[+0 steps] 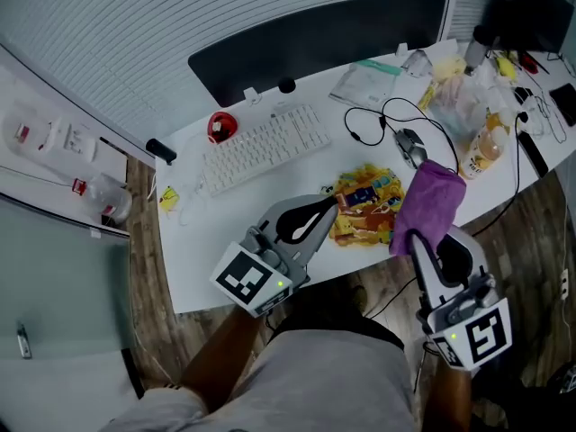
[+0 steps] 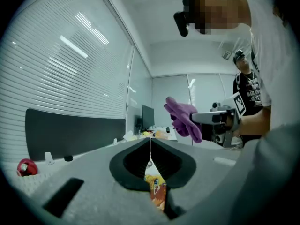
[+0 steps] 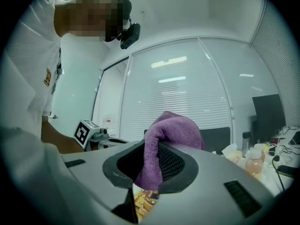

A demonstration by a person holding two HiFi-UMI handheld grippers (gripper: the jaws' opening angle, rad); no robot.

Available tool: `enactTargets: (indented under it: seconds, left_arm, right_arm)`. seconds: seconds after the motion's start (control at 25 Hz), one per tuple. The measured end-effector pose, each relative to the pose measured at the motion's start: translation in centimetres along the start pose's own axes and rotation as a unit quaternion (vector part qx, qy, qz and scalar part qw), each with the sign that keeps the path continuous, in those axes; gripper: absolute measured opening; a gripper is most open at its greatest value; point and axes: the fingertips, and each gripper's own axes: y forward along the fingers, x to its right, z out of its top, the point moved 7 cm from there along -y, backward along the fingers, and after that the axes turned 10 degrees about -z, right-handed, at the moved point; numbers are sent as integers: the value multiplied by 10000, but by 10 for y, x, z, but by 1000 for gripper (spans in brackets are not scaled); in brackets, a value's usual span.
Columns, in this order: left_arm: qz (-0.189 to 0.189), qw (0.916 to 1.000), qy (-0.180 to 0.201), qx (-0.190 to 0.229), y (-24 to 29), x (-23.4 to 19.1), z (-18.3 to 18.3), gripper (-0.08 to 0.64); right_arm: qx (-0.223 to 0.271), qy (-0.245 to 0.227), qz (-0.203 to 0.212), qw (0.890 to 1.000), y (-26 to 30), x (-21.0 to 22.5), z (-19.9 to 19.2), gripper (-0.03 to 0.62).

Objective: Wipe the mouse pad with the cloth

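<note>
1. Pinching a fold of the purple cloth (image 1: 430, 198), the right tongs (image 1: 414, 237) hold it over the right edge of the colourful mouse pad (image 1: 364, 210).
2. The left tongs (image 1: 329, 205) are pressed together on nothing, at the pad's left edge.
3. The pad lies flat on the white desk (image 1: 207, 268), just beside the keyboard (image 1: 265, 147).

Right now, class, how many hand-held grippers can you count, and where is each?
2. The left hand-held gripper sits left of the mouse pad, jaws shut, tip by its edge. The right hand-held gripper is right of the pad, shut on the cloth. None seems hidden.
</note>
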Motion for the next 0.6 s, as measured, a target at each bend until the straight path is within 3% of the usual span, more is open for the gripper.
enactTargets:
  seconds: [0.28, 0.6]
  left_arm:
    - [-4, 9925, -73, -1216, 20, -5, -42, 17]
    - [-316, 9674, -289, -2494, 28, -12, -93, 17]
  right_arm:
    - [-600, -193, 571, 9964, 32, 18, -19, 71]
    - [-1446, -504, 907, 9840, 74, 13, -49, 71]
